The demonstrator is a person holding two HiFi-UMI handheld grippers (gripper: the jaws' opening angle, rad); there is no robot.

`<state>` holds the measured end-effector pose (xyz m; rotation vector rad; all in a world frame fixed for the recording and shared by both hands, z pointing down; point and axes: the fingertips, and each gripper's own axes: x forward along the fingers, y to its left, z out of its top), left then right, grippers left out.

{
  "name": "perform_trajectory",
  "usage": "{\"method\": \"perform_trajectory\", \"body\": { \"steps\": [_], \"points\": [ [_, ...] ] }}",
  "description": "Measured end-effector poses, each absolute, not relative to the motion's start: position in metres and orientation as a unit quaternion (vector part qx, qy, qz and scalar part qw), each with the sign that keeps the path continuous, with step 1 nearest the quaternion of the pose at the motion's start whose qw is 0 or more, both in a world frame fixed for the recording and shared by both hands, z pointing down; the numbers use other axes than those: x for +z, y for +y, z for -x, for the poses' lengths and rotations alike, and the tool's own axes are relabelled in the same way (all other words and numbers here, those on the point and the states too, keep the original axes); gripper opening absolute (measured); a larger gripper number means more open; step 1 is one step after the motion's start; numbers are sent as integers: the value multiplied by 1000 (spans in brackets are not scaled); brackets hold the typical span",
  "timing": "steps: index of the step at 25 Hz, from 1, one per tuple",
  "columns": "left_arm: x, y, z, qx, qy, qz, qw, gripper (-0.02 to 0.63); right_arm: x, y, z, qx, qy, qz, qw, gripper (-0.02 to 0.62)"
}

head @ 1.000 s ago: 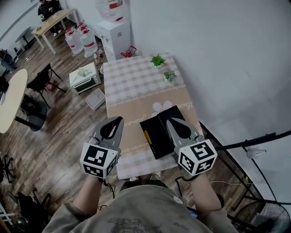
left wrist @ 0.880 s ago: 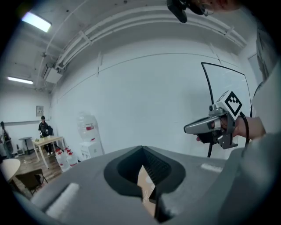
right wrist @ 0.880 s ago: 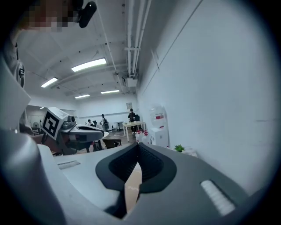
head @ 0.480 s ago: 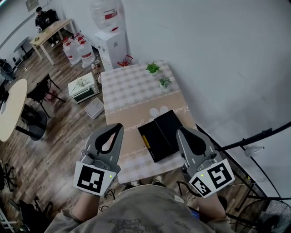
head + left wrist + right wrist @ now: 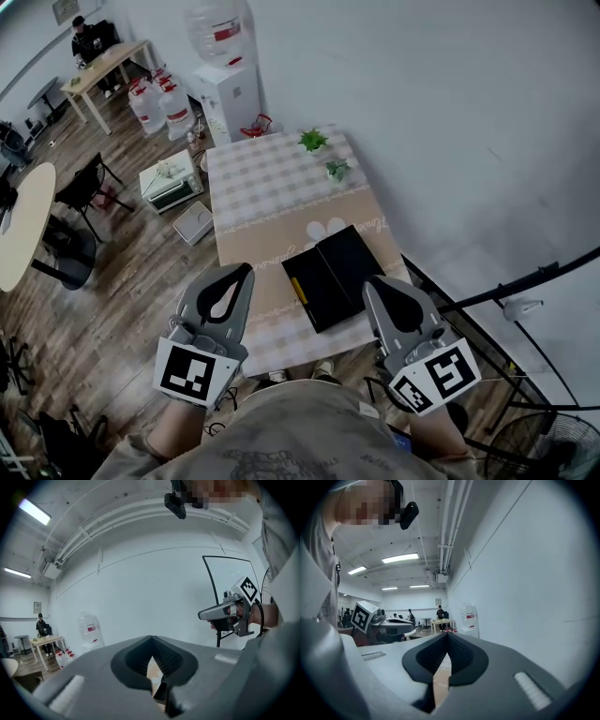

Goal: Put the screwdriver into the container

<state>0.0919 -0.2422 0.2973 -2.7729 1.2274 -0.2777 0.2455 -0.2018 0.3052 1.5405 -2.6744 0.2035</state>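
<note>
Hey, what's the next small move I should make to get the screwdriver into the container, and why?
Probably open the left gripper and lower it toward the yellow screwdriver. Its jaws are together with nothing between them, it hangs well above the table, and the screwdriver lies at the black container's left edge, on that gripper's side.

The screwdriver is yellow. The container is black. The tablecloth has pale grey and white checks, with a tan band and a white flower in the middle. The left gripper and right gripper are grey, with black-and-white squares. The far plants are green. The floor is brown.
</note>
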Motion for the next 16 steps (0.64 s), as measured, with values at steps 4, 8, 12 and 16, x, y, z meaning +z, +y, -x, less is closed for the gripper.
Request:
{"method": "perform_trajectory", "body": {
  "steps": [4,8,12,16],
  "points": [
    [297,-243,-94,-92,404,909,52,2,307,-202,-246,64,-867,-494,27,26],
    [297,-242,-95,-94,405,908,52,0,310,-202,-247,65,-867,-492,34,26],
    [298,-242,-93,-97,405,908,51,2,312,-203,-246,64,-867,-492,45,26],
    [300,-243,-94,-100,403,908,53,2,315,-206,-248,65,-867,-492,45,26]
  ]
}}
